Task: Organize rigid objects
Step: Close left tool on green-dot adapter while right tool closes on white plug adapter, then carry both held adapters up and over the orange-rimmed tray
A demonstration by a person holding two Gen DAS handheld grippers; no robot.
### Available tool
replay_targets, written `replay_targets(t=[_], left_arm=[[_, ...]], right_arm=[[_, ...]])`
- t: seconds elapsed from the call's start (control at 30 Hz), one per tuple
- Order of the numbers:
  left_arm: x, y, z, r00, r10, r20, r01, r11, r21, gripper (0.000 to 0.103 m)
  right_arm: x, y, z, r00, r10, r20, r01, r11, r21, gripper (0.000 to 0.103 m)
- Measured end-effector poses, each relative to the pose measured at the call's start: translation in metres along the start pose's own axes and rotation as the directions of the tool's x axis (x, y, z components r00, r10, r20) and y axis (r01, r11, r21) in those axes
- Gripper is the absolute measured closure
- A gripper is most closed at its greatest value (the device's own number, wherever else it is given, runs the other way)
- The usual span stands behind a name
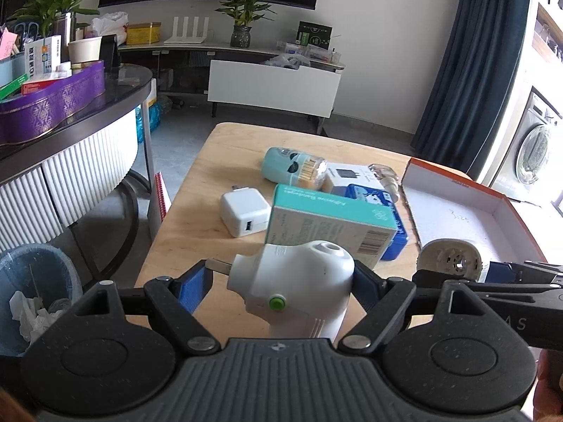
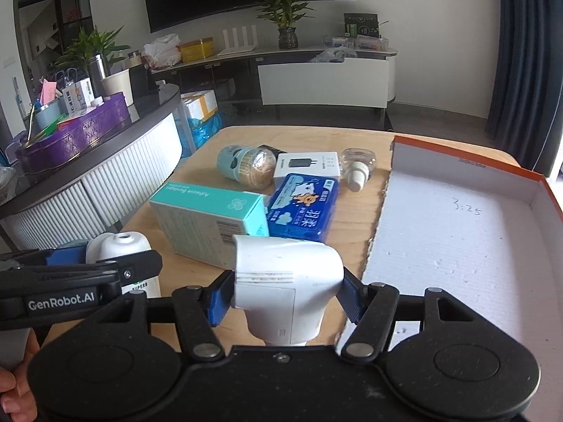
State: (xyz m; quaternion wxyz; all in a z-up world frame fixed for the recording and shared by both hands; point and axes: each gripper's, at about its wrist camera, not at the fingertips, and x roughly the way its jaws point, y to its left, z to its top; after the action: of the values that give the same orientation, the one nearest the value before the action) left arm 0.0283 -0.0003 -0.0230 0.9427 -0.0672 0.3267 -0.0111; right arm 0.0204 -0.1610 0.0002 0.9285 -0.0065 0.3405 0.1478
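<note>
Nearest the left camera, the left gripper (image 1: pixel 281 277) is clamped on a white plug-in device with a green button (image 1: pixel 293 288); the right gripper (image 2: pixel 283 293) likewise holds a second white plug-in unit (image 2: pixel 286 281). Both loads hang over the wooden table's (image 1: pixel 197 225) near edge. At twelve o'clock lie a teal bandage box (image 2: pixel 207 218), blue tissue pack (image 2: pixel 302 211) and white USB charger (image 1: pixel 244 216); beyond, a toothpick jar (image 2: pixel 248 167). At two o'clock sits the orange-rimmed box (image 2: pixel 457 232), apparently empty. Carrying seems underway; next, each unit likely needs lowering into that box before release.
</note>
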Motion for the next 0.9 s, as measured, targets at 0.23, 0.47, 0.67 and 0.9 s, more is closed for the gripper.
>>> replay_targets(t=[0.23, 0.47, 0.67, 0.9], left_arm=[[0.002, -0.03, 0.013, 0.997, -0.079, -0.005, 0.08, 0.996, 0.044, 0.018], [0.011, -0.065, 0.026, 0.986, -0.163, -0.028, 0.165, 0.982, 0.092, 0.018], [0.022, -0.09, 0.04, 0.976, -0.216, -0.042, 0.219, 0.967, 0.126, 0.018], [0.035, -0.115, 0.049, 0.966, -0.252, -0.056, 0.258, 0.952, 0.162, 0.018]], right_arm=[[-0.027, -0.03, 0.006, 0.999, -0.047, 0.028, 0.045, 0.997, 0.06, 0.028], [-0.05, -0.064, 0.013, 0.99, -0.126, 0.059, 0.118, 0.986, 0.121, 0.028], [-0.062, -0.095, 0.014, 0.979, -0.191, 0.073, 0.176, 0.969, 0.176, 0.028], [-0.071, -0.126, 0.017, 0.964, -0.25, 0.085, 0.227, 0.949, 0.221, 0.028]])
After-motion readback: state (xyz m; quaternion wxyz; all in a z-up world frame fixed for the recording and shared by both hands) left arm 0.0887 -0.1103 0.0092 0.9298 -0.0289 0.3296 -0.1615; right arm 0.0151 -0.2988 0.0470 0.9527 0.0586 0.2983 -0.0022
